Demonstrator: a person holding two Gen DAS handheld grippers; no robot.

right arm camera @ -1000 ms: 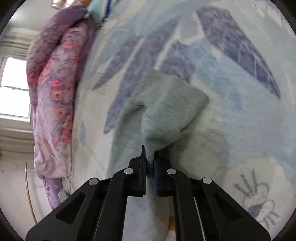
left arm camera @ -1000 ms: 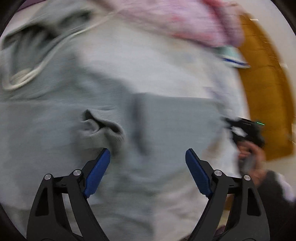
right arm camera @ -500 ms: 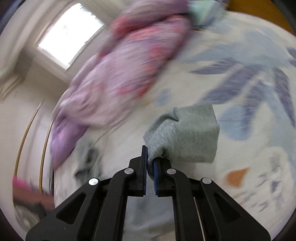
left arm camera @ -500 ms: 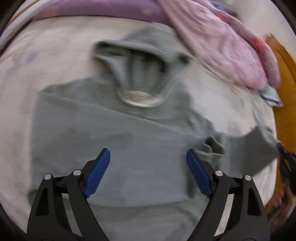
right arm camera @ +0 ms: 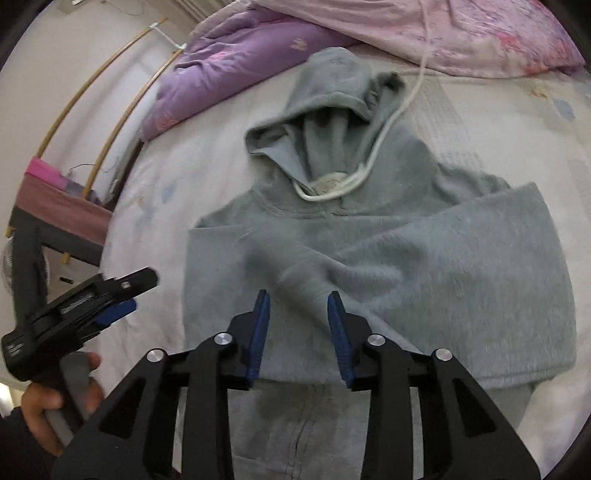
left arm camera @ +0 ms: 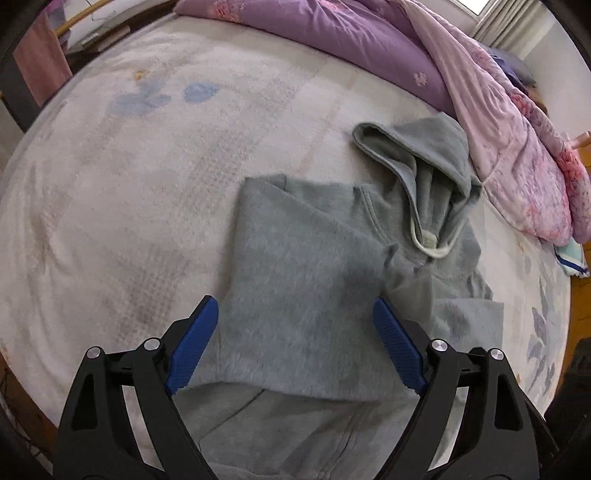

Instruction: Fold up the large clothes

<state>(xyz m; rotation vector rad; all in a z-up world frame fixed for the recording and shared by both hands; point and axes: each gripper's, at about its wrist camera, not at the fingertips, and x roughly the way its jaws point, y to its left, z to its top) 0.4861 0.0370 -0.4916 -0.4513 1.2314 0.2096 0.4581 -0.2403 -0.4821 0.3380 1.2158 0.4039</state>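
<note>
A grey hoodie (left arm camera: 306, 288) lies face up on the bed, hood (left arm camera: 424, 162) toward the quilt, both sleeves folded across the chest. My left gripper (left arm camera: 295, 306) hovers open above the folded sleeve with nothing between its blue pads. In the right wrist view the same hoodie (right arm camera: 424, 266) fills the middle. My right gripper (right arm camera: 299, 295) hangs over the crossed sleeves; its jaws are opening, and the cloth lies beneath them, not pinched. The left gripper (right arm camera: 138, 291) shows at the left edge, held by a hand (right arm camera: 55, 398).
A purple and pink quilt (left arm camera: 369, 33) is heaped along the bed's far side. The white bedsheet (left arm camera: 110, 184) with blue prints spreads left of the hoodie. A small teal cloth (left arm camera: 570, 254) lies near the right edge. A pink-topped rack (right arm camera: 55, 192) and bamboo poles stand beside the bed.
My right gripper carried the sleeve end across the bed, laid it on the hoodie's chest and let it go. The left gripper swung back over the hoodie, staying open.
</note>
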